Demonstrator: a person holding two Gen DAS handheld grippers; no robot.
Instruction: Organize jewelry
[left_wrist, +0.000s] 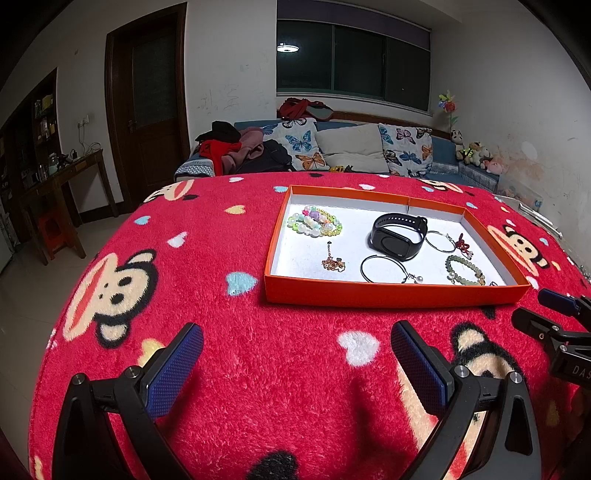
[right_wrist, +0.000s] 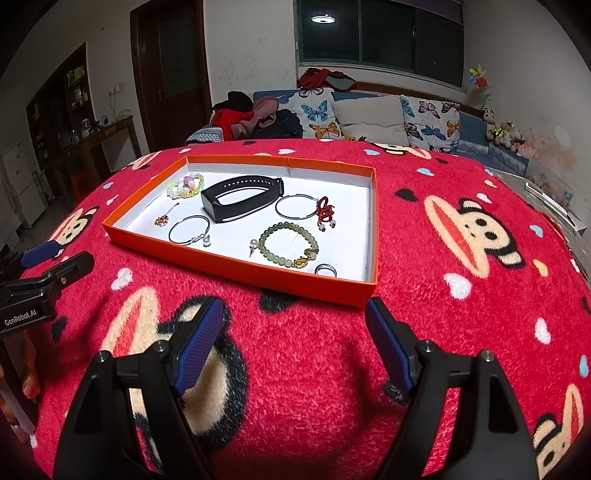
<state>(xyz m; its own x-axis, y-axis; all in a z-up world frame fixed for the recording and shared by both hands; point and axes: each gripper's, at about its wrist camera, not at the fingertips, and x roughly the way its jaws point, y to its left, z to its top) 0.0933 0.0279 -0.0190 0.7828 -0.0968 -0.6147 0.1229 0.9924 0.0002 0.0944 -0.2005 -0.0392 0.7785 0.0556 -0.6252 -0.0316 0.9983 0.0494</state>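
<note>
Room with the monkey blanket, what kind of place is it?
Probably a living room in someone's home. A sofa with butterfly cushions stands under a dark window, stuffed toys sit at its end, and a wooden door is beside it.
</note>
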